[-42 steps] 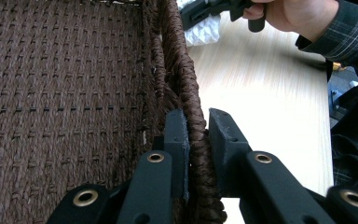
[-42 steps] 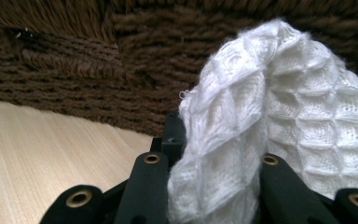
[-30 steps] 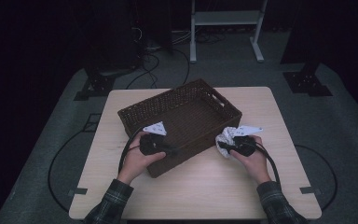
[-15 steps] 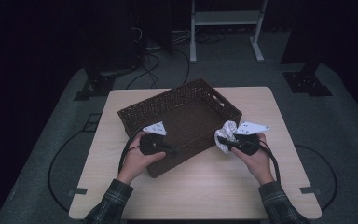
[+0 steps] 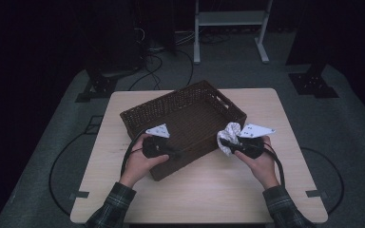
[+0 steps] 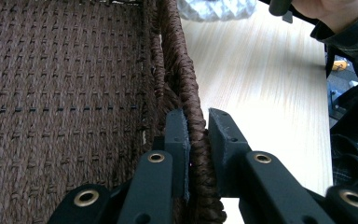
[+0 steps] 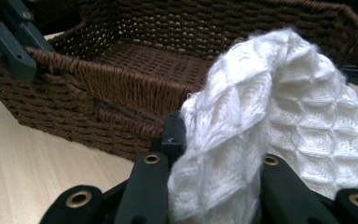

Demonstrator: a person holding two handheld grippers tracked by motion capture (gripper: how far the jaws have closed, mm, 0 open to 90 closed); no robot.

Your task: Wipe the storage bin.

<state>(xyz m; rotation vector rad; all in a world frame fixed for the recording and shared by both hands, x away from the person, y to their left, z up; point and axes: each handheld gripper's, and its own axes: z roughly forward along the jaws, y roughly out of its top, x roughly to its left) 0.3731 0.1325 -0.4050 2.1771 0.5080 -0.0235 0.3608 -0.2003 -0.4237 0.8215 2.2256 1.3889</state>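
While my right claw [image 7: 214,154] pinches the white cloth [image 7: 279,121] just outside the basket [image 5: 180,111], my left claw [image 6: 196,135] clamps the near rim. Soft, light and floppy, the cloth handles best bunched; the stiff basket sits on the tabletop [image 5: 209,190].

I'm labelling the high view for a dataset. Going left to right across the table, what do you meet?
Left gripper clamped on the near wall of the basket → white cloth → right gripper, which holds that cloth just off the basket's right side.
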